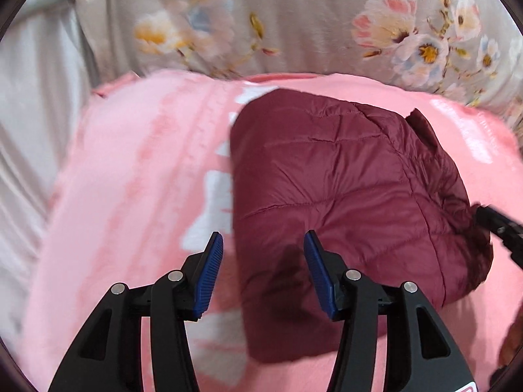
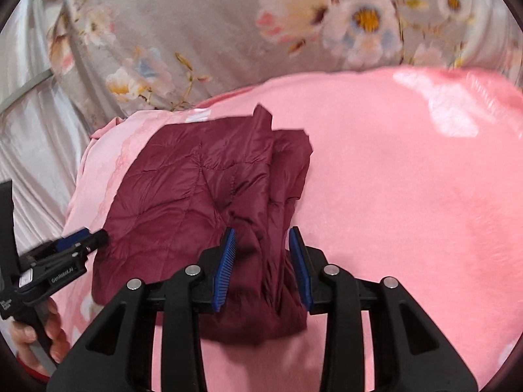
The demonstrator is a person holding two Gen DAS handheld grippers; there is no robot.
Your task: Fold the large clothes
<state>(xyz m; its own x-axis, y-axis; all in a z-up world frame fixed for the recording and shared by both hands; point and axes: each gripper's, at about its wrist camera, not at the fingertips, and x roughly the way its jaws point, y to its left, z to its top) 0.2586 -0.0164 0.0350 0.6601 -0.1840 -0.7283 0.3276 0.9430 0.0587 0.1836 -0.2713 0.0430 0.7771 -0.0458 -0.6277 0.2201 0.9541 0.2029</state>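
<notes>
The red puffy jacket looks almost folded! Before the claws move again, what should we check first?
1. Jacket lies on the pink blanket, none hanging off: ok.
2. Left claw open, pads apart above the jacket's left edge: ok.
3. Right claw open, with the bunched right side of the jacket between its pads but not pinched: ok.
4. Fold is neat: not ok, the right side is crumpled and a corner pokes up at the far edge.
5. Sleeves tucked inside: cannot tell, they are hidden.
6. Claws apart from each other, one on each side: ok.
</notes>
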